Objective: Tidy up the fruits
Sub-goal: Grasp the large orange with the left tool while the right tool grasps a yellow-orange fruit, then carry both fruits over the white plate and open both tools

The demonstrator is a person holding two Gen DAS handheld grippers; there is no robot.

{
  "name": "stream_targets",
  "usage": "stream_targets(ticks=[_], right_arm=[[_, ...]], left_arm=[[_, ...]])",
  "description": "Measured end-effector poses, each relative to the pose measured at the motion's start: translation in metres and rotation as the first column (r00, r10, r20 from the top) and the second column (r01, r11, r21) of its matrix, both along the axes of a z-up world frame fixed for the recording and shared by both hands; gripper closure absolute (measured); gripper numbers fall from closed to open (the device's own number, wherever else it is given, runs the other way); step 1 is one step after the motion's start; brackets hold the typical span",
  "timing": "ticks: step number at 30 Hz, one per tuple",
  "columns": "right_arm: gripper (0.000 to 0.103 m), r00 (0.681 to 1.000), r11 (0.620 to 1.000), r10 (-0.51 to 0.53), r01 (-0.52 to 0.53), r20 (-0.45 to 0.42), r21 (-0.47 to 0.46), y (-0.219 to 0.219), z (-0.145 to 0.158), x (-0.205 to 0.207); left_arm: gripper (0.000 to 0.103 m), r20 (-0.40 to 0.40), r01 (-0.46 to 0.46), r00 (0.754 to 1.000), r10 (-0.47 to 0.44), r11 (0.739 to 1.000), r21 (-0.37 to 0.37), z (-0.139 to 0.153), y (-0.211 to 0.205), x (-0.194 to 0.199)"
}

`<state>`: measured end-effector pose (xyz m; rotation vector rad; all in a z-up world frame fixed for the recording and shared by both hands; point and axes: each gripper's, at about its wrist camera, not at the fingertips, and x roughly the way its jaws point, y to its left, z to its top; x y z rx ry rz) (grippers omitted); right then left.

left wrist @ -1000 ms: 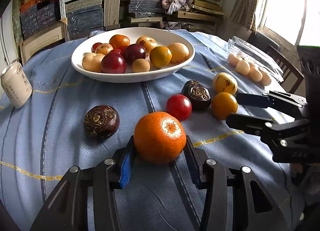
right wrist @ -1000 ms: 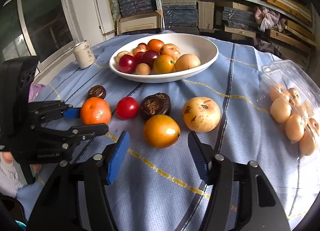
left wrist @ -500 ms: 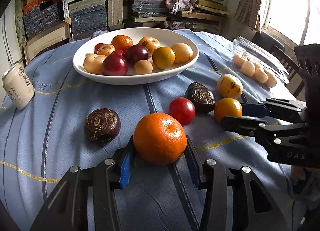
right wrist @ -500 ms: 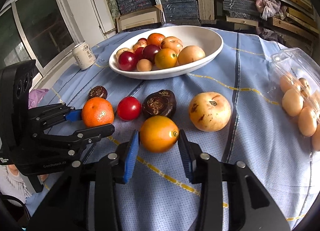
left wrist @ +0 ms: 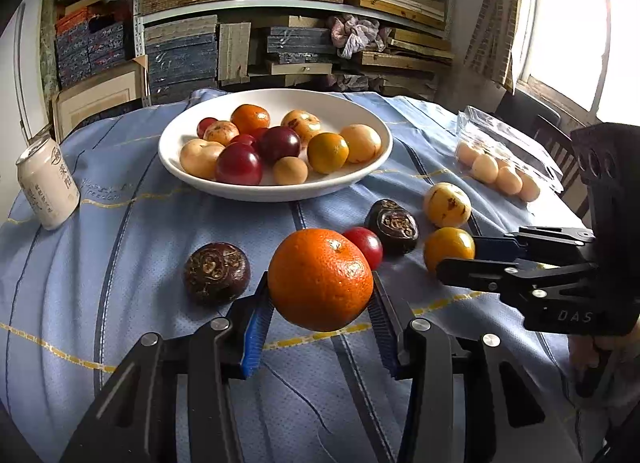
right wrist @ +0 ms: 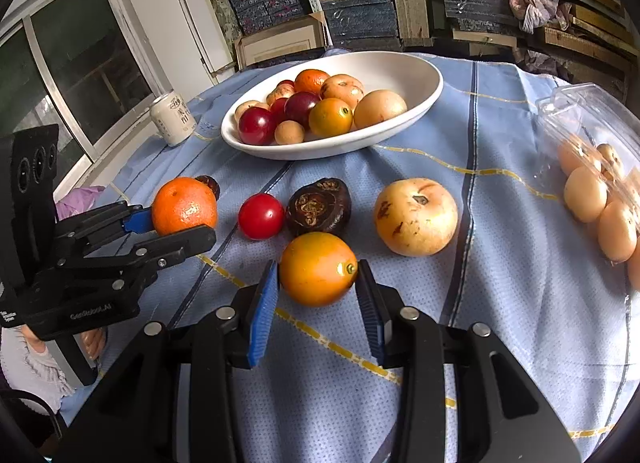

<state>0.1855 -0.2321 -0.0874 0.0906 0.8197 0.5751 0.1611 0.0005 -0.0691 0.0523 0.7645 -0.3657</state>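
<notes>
Between the two ribbed pads of my left gripper [left wrist: 320, 317], as the left wrist camera shows it, sits the round bright-orange mandarin [left wrist: 320, 279]; both pads press its sides, and it appears raised off the blue striped tablecloth [left wrist: 120, 263]. Just beside it on the cloth lie a dark brown wrinkled fruit [left wrist: 217, 273], a small glossy red fruit [left wrist: 366, 246] and a second dark wrinkled fruit [left wrist: 394, 226]. Farther back stands the white oval ceramic bowl [left wrist: 276, 193], loaded with red, orange and tan fruits. A pale drink can [left wrist: 48, 187] stands at the left edge, and a clear plastic box of tan eggs [left wrist: 504, 159] lies at the right. My right gripper [left wrist: 456, 259] enters from the right, its fingers around a yellow-orange smooth fruit [left wrist: 446, 247]. From the right wrist camera, that yellow-orange fruit [right wrist: 318, 269] sits between the right gripper's pads [right wrist: 318, 299], both touching its flanks, so the grip is clamped on it; it rests low over the cloth, and I cannot tell whether it is lifted. A pale yellow blemished apple-like fruit [right wrist: 416, 217] lies near it to the right, apart from it. The left gripper [right wrist: 172, 233] appears at the left with the mandarin [right wrist: 184, 205] held in it.
</notes>
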Motion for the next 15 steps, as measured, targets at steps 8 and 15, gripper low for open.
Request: stream_targets(ticks=[8,15], right_arm=[[0.065,0.995,0.994,-0.04,0.03,0.09,0.106,-0.016,0.052,0.01],[0.065,0.985,0.985,-0.138,0.126,0.101,0.122,-0.003,0.087,0.095]], left_arm=[[0.057,0.053,-0.059,0.997,0.058,0.998,0.011,0.035,0.014,0.021],[0.057,0.049,-0.175,0.983,0.177,0.984,-0.039,0.067,0.038,0.094]])
